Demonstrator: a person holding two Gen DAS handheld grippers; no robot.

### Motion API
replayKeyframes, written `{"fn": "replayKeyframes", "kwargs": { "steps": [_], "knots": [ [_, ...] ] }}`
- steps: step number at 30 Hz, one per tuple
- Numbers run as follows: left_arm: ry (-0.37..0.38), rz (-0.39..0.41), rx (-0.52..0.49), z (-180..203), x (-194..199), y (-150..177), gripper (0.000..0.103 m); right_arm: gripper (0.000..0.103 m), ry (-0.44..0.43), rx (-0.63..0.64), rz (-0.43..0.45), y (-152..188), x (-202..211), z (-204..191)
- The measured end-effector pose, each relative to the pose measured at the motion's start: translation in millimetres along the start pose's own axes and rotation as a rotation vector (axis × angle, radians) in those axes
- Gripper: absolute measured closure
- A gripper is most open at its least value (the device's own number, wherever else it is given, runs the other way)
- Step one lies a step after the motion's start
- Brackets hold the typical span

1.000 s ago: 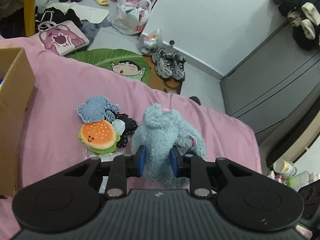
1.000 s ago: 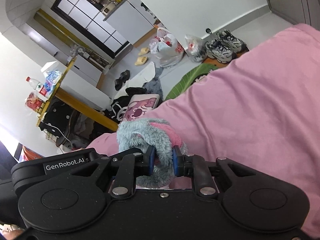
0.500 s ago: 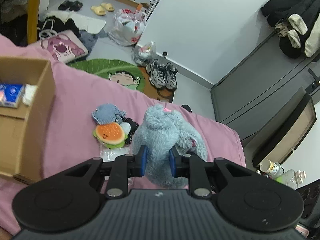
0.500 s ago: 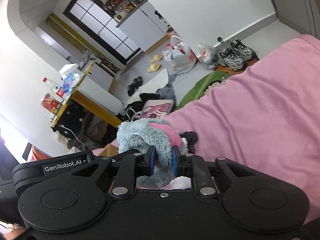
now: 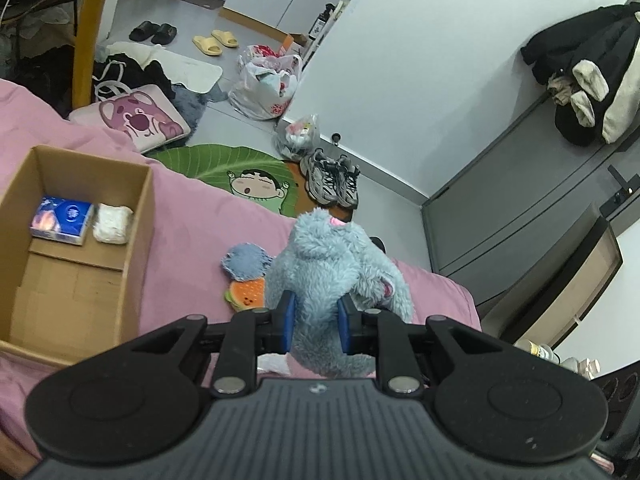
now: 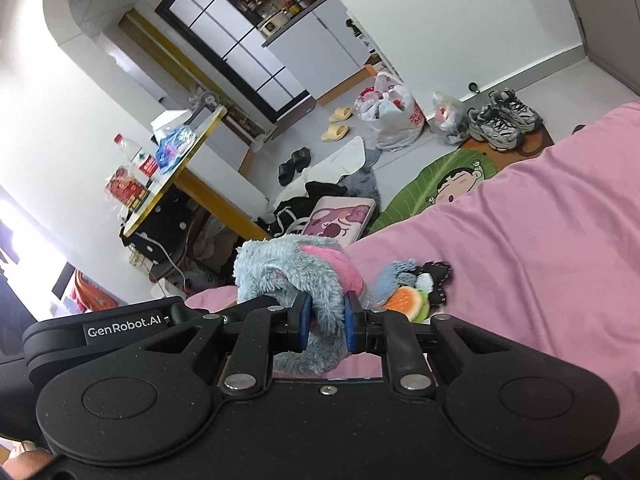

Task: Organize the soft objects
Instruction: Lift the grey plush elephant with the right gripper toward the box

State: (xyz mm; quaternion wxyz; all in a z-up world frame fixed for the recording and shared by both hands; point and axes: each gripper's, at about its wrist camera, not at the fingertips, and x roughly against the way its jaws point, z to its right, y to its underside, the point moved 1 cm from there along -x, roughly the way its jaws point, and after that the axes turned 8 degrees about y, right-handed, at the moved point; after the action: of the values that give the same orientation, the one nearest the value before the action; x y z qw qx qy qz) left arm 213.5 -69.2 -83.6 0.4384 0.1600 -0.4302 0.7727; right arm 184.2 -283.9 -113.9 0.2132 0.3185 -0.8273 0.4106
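partly hidden hamburger toy (image 5: 247, 295) behind plush (image 5: 332, 264)

Plush toy (image 5: 328, 264): blue-grey fur, pink patches. Bed sheet (image 5: 192, 216): plain pink. Burger toy (image 5: 246, 294): orange with dots, green edge. Box (image 5: 132, 248): brown cardboard. Floor mat (image 5: 224, 160): green leaf, cartoon face. Tongs pads (image 5: 289, 322): blue.

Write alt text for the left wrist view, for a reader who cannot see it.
The left gripper is shut on a fluffy blue plush toy above a pink bedspread. To its left stands an open cardboard box holding a blue tissue pack and a white pack; a burger plush lies beside the toy.
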Motion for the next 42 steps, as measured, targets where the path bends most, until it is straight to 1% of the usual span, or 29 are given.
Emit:
{"fn": "replayKeyframes", "kwargs": {
  "steps": [16,20,25,33,39,42],
  "knots": [
    [-0.01,0.041,0.053,-54.9,34.8,-25.2,0.082,0.086,0.001,0.074,-0.045,12.4,-23.2,-63.0],
    [-0.011,0.053,0.074,-70.5,43.0,-29.0,0.082,0.086,-0.002,0.087,-0.073,19.1,-33.6,-78.5],
    [-0.042,0.053,0.118,-95.4,51.4,-32.8,0.082,0.086,0.001,0.113,-0.109,30.5,-46.6,-100.3],
    [-0.071,0.078,0.178,-136.2,74.4,-39.0,0.082,0.086,-0.03,0.114,-0.184,46.5,-68.7,-130.2],
    [-0.089,0.077,0.244,-165.3,81.6,-39.2,0.082,0.086,-0.005,0.138,-0.221,56.7,-87.3,-144.7],
    [-0.104,0.064,0.268,-176.9,80.0,-40.3,0.082,0.086,0.012,0.147,-0.237,63.4,-97.4,-148.4]
  ]
}}
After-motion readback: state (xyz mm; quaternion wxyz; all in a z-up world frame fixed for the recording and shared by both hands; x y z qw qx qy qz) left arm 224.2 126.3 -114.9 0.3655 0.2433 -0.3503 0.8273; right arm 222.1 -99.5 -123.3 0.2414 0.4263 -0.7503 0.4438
